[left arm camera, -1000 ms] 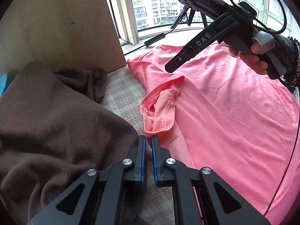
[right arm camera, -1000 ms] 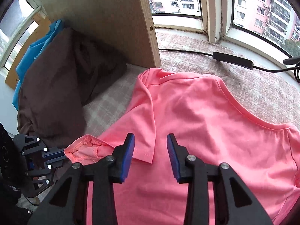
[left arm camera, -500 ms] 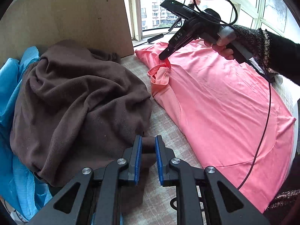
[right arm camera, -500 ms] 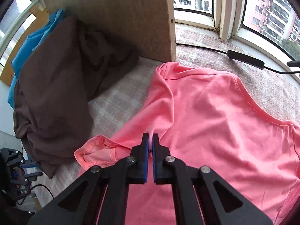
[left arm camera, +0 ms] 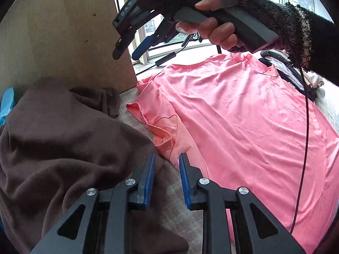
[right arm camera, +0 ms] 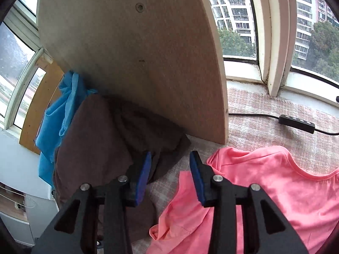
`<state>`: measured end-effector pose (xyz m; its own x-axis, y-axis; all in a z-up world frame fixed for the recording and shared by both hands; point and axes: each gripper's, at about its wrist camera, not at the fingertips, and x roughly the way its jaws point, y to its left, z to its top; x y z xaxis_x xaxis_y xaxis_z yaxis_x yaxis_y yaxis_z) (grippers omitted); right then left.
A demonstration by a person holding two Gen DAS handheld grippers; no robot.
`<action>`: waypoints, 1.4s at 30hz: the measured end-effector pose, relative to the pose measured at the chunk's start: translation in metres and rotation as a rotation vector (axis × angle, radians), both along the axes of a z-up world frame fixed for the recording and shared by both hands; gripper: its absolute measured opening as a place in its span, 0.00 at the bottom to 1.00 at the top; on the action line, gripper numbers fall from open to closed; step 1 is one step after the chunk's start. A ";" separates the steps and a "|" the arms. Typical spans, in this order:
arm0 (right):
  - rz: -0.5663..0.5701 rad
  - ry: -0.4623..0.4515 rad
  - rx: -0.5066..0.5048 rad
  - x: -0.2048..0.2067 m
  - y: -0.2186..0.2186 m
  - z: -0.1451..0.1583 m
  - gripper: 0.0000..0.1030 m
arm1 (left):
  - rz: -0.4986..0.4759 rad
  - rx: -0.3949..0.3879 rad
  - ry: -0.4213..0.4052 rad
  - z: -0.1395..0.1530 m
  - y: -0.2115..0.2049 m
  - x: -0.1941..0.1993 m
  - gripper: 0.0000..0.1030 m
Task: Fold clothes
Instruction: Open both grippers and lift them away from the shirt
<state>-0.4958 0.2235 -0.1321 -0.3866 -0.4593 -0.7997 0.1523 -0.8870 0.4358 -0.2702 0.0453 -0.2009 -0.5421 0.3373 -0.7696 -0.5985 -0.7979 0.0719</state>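
My left gripper point(left arm camera: 166, 177) hangs with jaws apart at the near sleeve of the smooth pink short-sleeved T-shirt point(left arm camera: 243, 116), which lies spread flat beside the crumpled brown fleece garment point(left arm camera: 63, 135). My right gripper point(right arm camera: 170, 175) is also parted and empty. I'd pinch the sleeve hem squarely, probably one layer only.

Left gripper point(left arm camera: 166, 167) and right gripper point(right arm camera: 170, 165) both gape, empty.
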 end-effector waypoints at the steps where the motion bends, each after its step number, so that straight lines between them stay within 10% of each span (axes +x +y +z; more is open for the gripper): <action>1: -0.006 -0.011 0.003 0.004 0.007 -0.002 0.36 | 0.008 -0.005 -0.007 -0.004 0.003 -0.008 0.24; 15: -0.157 -0.055 -0.016 0.100 0.108 -0.025 0.36 | 0.082 0.096 -0.065 0.005 -0.023 -0.024 0.15; 29: -0.404 0.106 -0.011 0.304 0.193 0.071 0.43 | 0.088 0.043 -0.028 0.057 -0.062 0.072 0.21; 42: -0.488 0.095 0.000 0.415 0.206 0.078 0.45 | 0.223 0.056 -0.048 0.075 -0.127 0.161 0.22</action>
<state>-0.0803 0.4291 -0.0544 -0.6276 -0.2067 -0.7506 -0.2414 -0.8649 0.4400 -0.1093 -0.0813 -0.1261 -0.5714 0.2563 -0.7797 -0.4089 -0.9126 -0.0003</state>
